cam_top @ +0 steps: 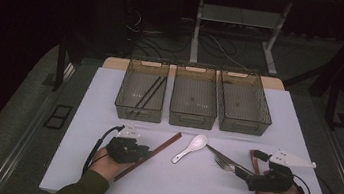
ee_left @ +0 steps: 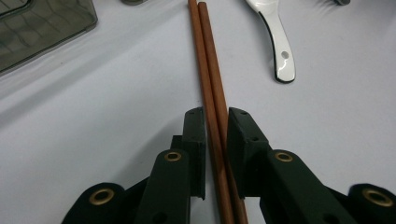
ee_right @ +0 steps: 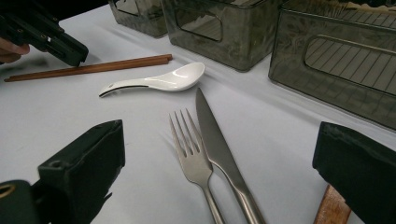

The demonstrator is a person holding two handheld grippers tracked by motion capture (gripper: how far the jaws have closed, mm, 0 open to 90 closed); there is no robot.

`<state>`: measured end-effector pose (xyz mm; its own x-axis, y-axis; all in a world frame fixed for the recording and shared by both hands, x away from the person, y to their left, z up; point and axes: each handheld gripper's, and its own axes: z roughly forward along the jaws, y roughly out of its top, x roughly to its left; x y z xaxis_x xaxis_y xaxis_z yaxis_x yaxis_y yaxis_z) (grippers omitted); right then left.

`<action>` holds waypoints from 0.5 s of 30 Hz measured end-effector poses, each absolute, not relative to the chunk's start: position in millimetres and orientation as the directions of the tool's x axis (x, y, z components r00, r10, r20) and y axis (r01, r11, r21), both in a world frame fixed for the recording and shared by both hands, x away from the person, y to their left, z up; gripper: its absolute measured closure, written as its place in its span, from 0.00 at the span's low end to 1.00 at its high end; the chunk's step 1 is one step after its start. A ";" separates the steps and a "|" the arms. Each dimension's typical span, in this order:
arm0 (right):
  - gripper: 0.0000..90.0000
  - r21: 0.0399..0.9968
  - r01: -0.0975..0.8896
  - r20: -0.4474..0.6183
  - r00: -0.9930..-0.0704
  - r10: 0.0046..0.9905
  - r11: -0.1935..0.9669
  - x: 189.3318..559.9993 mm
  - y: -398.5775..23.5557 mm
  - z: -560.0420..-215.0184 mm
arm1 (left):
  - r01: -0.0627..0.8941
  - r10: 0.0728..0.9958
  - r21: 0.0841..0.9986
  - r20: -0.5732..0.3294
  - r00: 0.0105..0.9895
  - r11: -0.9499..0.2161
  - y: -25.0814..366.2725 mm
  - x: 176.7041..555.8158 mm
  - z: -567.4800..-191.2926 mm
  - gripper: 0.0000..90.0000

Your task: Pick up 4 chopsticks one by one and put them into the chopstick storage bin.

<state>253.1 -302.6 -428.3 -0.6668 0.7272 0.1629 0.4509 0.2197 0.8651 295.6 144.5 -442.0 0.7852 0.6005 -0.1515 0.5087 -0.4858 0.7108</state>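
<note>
1. High view. Three smoky translucent plastic bins are seen in a row at the far side of the white table [cam_top: 82,115]. A pair of thin black chopsticks [cam_top: 149,93] already lies in the left bin [cam_top: 142,90]; the middle bin [cam_top: 195,96] and the right bin [cam_top: 245,101] look empty. Sorting of cutlery into bins is judged to be the job, though none is stated. One item is judged done, and several are left.

2. High view, near side. The left gripper [cam_top: 145,153] is set on a pair of reddish-brown wooden chopsticks [cam_top: 166,143]. A white ceramic soup spoon [cam_top: 191,148] lies in the middle. A steel fork [cam_top: 225,165] and a steel table knife [cam_top: 220,155] lie before the right gripper [cam_top: 245,177]. A reddish wooden-handled utensil [cam_top: 254,160] lies just beside that gripper; its kind cannot be told.

3. Left gripper view. The jaws are nearly closed about the wooden chopsticks [ee_left: 211,84], both sticks between the pads and seemingly touched. The sticks rest on the table, not yet lifted. The spoon [ee_left: 275,42] lies off to the right.

4. Right gripper view. The right jaws stand wide apart, nothing held. The fork [ee_right: 191,154] and knife [ee_right: 217,140] lie side by side between them, untouched. The spoon [ee_right: 159,81] and wooden chopsticks [ee_right: 98,67] are seen beyond, with the left gripper [ee_right: 70,55] on the sticks.
</note>
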 end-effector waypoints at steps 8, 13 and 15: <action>0.03 0.865 0.451 0.163 -0.667 0.727 0.220 253.1 -302.4 -428.3 | 0.505 0.596 0.701 -0.141 0.790 -0.504 143.1 295.6 -442.9 0.86; 0.03 0.866 0.451 0.164 -0.666 0.727 0.218 253.0 -302.4 -428.4 | 0.505 0.604 0.702 -0.133 0.786 -0.502 142.3 295.4 -443.1 0.86; 0.03 0.865 0.451 0.164 -0.667 0.727 0.219 253.0 -302.5 -428.3 | 0.499 0.599 0.697 -0.123 0.791 -0.515 142.3 296.3 -443.8 0.86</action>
